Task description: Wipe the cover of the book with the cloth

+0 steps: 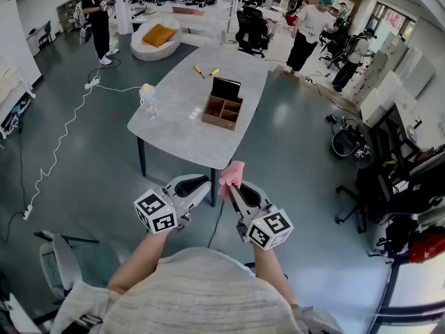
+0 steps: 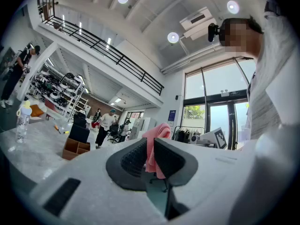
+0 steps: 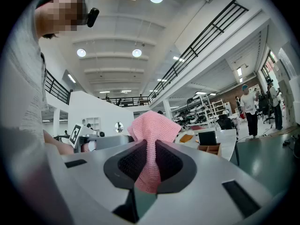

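A pink cloth hangs in the air in front of me, well short of the table. My right gripper is shut on it, the knit bunched between the pads and sticking out above them. From the left, my left gripper meets the same cloth, and a strip of it sits pinched between that gripper's jaws. A dark book stands upright at the back of a brown compartment box on the table.
A clear bottle stands on the table's left edge and two small screwdrivers lie at its far end. A chair is at my lower left, and a white cable runs across the floor. Office chairs and people are farther back.
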